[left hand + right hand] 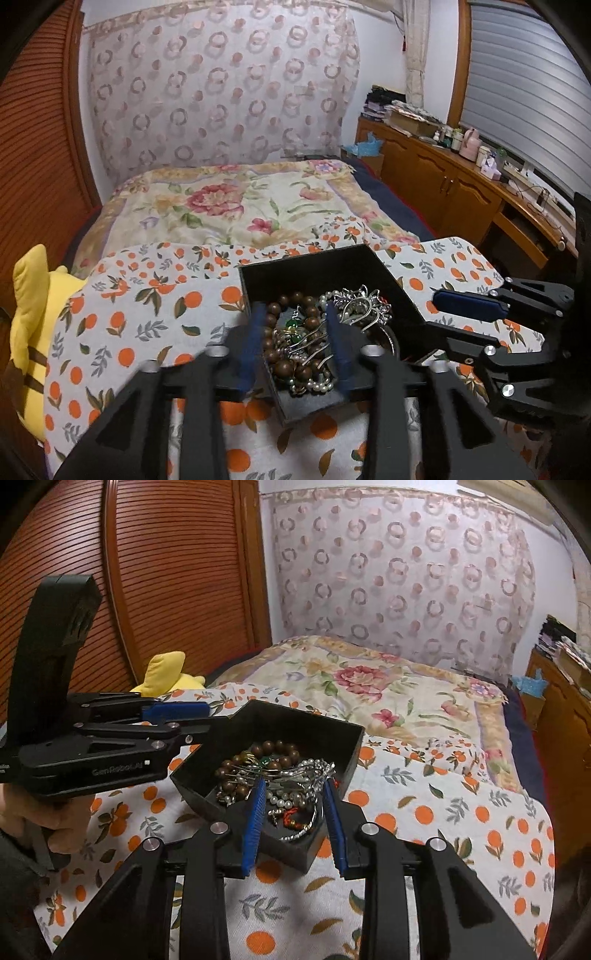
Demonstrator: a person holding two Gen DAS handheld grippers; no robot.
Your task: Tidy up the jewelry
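A black hexagonal box [295, 266] [343, 734] sits on the orange-print cloth and holds a tangle of jewelry. In it lie a brown wooden bead bracelet [291, 299] [275, 746], silver pieces [364, 304] [314, 766], a pearl strand [284, 799] and a red cord piece [291, 818]. My left gripper [294, 314] [205, 722] stands open at the box's left side, with beads showing between its blue pads. My right gripper [293, 786] [430, 310] is open too, over the near part of the box with pearls showing between its pads. Neither one grips anything.
The orange-print cloth [147, 314] [461, 812] covers the near end of a bed with a floral blanket [229, 199]. A yellow plush toy [33, 314] [166, 672] lies at the left. A wooden cabinet [443, 177] with bottles stands along the right. A hand [44, 819] holds the left gripper's handle.
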